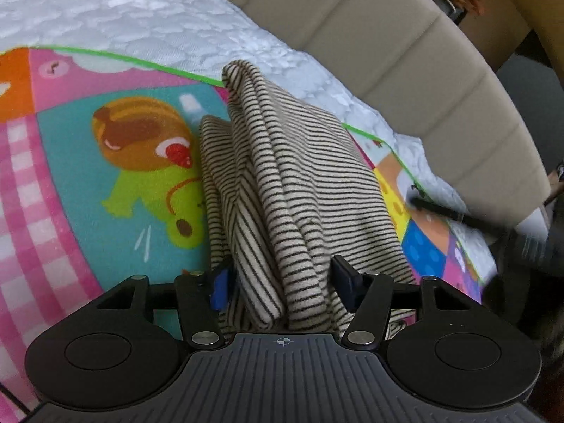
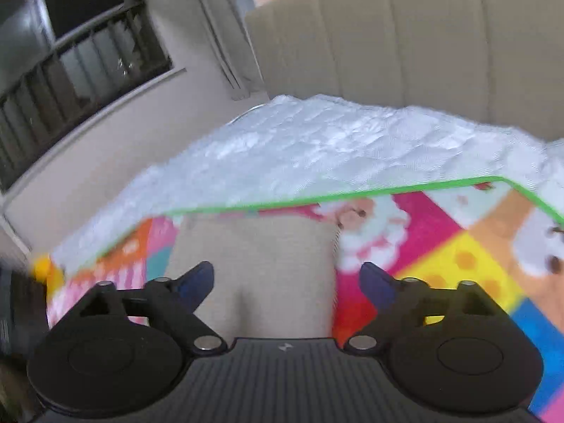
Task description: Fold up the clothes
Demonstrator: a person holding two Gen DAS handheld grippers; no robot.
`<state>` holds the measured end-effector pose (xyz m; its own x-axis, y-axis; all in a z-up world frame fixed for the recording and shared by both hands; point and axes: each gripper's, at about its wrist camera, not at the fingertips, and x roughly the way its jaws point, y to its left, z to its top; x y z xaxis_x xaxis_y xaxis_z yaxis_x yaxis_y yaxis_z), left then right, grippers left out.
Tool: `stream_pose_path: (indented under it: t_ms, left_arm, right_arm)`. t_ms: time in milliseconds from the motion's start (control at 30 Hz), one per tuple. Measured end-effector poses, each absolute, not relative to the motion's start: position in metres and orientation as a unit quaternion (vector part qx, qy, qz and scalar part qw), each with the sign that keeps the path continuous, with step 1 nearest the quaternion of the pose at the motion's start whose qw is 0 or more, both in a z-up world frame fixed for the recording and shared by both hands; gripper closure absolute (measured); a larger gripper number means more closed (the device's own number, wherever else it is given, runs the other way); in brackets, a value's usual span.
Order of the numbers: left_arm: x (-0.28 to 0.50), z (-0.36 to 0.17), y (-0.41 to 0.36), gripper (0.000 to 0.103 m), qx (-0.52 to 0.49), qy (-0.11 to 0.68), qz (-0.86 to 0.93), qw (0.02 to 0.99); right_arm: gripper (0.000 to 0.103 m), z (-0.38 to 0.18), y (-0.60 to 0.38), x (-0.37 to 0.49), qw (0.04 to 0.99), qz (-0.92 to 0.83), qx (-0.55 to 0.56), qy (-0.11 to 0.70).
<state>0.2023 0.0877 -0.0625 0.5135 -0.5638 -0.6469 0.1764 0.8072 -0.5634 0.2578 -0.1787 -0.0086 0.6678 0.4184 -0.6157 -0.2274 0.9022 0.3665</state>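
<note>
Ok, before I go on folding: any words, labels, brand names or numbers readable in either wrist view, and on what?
None readable.
Play mat: cartoon pictures only, no lettering.
Striped garment: no tag or print showing.
Left gripper body: a small crosshair mark, no text.
Right gripper body: a tiny emblem, too blurred.

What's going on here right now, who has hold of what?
A person is folding clothes on a bed with a gripper in each hand. A striped garment lies bunched on the play mat, and a fold of it sits between the left gripper's jaws; whether the pads press on it isn't clear. The right gripper is open above the garment, holding nothing. The fold isn't flat yet.
</note>
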Motion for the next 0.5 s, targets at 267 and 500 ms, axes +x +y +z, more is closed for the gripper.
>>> stream_pose_path:
  t_ms: [267, 500]
  left_arm:
    - [0.205, -0.072, 0.103, 0.042, -0.245, 0.446, -0.236, 0.828]
    - [0.211, -0.076, 0.107, 0.042, -0.256, 0.453, -0.241, 0.819]
  right_arm:
    - [0.063, -0.018, -0.147, 0.28, 0.903, 0.244, 0.135, 0.327]
    - [0.062, -0.041, -0.15, 0.298, 0.911, 0.167, 0.078, 0.369]
